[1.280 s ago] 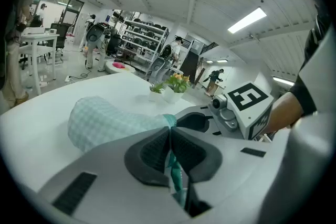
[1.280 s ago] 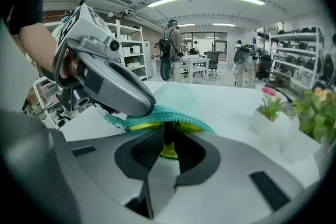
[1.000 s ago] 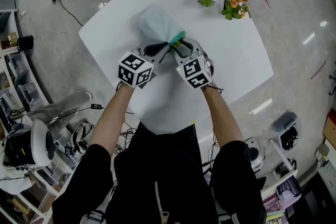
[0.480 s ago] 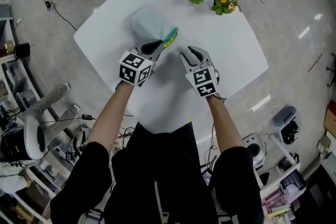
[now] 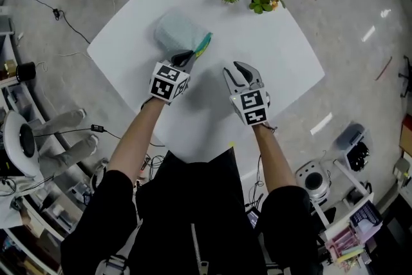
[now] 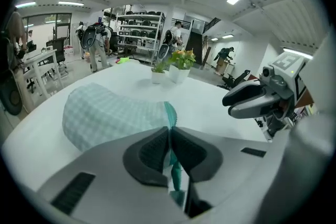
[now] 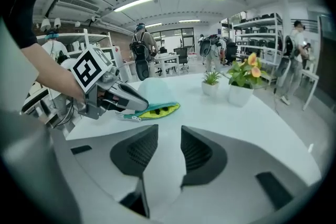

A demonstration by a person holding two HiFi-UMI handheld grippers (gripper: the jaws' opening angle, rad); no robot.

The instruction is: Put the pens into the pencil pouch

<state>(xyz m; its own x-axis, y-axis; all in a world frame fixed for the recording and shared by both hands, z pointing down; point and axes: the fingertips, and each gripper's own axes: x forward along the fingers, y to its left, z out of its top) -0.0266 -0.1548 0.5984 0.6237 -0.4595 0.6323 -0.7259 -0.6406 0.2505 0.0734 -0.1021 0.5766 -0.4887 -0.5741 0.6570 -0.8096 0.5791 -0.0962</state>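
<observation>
Left gripper (image 5: pixel 185 58) fingers pinch the pouch (image 5: pixel 174 32); right gripper's (image 5: pixel 239 71) stand apart — its view shows yellow lining (image 7: pixel 152 109).

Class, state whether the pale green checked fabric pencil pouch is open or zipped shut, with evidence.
Open. In the right gripper view the pencil pouch gapes, showing yellow lining; the left gripper pinches its teal edge.

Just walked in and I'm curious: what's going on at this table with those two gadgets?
A person works at a white table with a claw in each hand. The left claw is clamped on the teal edge of a pencil pouch, whose mouth is open. The right claw is open and empty, apart from the pouch.
</observation>
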